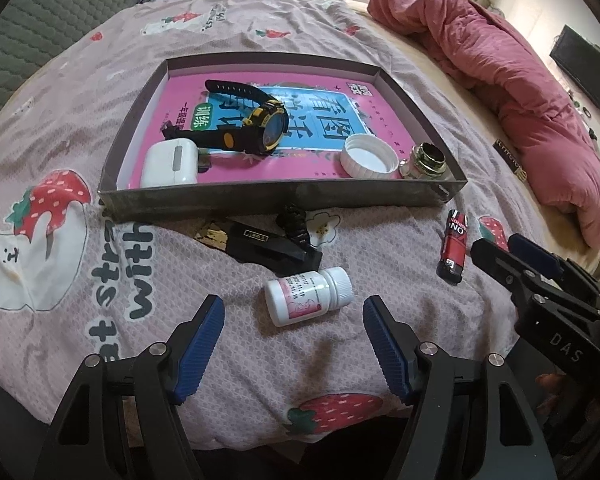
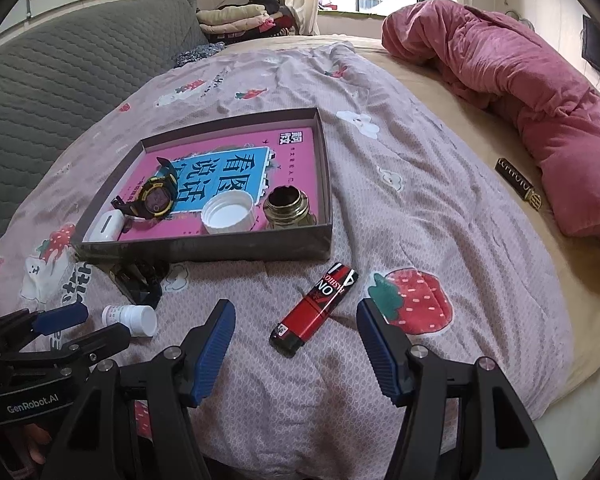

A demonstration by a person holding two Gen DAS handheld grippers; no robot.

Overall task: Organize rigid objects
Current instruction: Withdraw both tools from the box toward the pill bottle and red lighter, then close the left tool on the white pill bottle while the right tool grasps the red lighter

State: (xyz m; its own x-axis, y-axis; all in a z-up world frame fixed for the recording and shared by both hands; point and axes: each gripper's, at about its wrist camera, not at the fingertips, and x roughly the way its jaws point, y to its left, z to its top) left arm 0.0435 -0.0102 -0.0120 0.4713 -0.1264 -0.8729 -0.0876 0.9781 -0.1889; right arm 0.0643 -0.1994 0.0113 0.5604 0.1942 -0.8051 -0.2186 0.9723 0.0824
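Both claws released, nothing gripped. Your left claw (image 1: 294, 350) faces the white pill bottle (image 1: 308, 296) lying on the bed; light, slick, rolls, so pinch mid-body. Right claw (image 2: 296, 354) faces the red lighter (image 2: 314, 310); clamp its long flat sides.

A bed carries everything, spread with a pink strawberry-print sheet (image 1: 100, 184). On it sits a shallow grey cardboard tray (image 1: 284, 196). Just off the tray's near wall, at six o'clock, lie a black case (image 1: 272, 246), then a white pill bottle (image 1: 309, 296) on its side. At four o'clock lies a red lighter (image 1: 454, 246). Well off at two o'clock is a bunched rose-pink quilt (image 1: 512, 80), a small black-and-gold bar (image 1: 510, 158) beside it.
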